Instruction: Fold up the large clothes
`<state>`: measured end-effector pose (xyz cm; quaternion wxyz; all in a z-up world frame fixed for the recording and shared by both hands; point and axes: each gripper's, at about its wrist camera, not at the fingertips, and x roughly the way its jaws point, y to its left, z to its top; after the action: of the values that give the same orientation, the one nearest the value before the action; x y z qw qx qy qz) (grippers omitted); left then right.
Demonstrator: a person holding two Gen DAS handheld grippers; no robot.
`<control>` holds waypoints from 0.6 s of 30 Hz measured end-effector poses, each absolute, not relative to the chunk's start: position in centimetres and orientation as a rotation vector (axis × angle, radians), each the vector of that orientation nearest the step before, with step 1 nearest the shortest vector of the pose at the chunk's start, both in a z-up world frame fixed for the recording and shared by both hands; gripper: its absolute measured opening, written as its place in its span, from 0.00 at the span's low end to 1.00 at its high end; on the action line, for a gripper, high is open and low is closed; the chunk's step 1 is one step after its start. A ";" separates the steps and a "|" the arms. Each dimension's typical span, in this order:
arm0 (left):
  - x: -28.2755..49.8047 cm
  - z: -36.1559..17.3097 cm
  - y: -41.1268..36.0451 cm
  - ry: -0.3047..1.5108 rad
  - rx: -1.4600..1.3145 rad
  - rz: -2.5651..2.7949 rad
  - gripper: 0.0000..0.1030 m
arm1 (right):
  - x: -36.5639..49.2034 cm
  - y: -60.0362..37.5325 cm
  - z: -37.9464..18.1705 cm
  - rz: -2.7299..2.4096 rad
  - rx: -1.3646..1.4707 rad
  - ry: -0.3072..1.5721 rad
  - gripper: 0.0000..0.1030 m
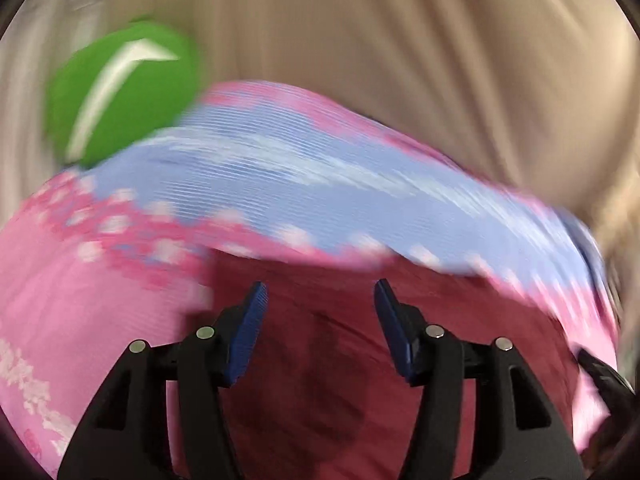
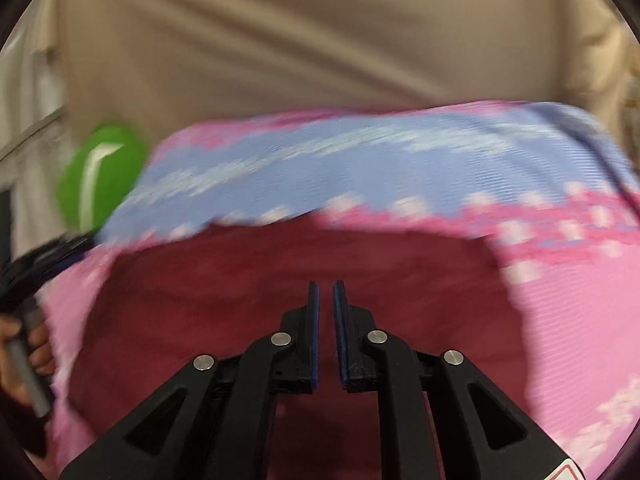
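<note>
Black two-finger grippers with blue ribbed pads, over a pink and blue garment.

Left gripper (image 1: 318, 294): released, pads well apart, nothing between. Right gripper (image 2: 327, 292): nearly closed, narrow gap, pads bare, grasping nothing. Below both, garment (image 1: 280, 176): fine-ribbed fabric, pink with pale blue band and white flecks, folded edge lifted over a dark red shadowed underside, spread on beige wrinkled sheet (image 1: 400, 40). Green rounded item (image 1: 120, 96) with white curved mark, partly covered by garment's far left edge. Hand (image 2: 24, 344) on grey handle at right view's left rim. Motion-blurred throughout.
</note>
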<state>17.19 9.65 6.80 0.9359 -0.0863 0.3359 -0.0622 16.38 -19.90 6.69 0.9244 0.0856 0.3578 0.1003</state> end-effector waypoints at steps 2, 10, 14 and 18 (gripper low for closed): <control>15.8 5.3 5.0 0.743 -0.074 -0.246 0.52 | 15.2 -15.5 5.1 0.366 0.149 0.794 0.11; 12.4 -1.0 6.8 0.831 -0.012 -0.198 0.52 | 10.4 -18.8 0.4 0.300 0.131 0.848 0.00; 11.4 -1.9 11.0 0.865 -0.098 -0.186 0.47 | 7.4 -27.1 -0.5 0.101 0.244 0.853 0.00; 10.1 -1.6 12.6 0.850 -0.099 -0.087 0.40 | 5.1 -32.8 -1.5 -0.061 0.327 0.859 0.00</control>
<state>10.08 12.62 -1.64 0.9090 -0.0479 0.4118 -0.0423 5.08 -32.80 -1.48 0.8958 0.1579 0.4144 -0.0293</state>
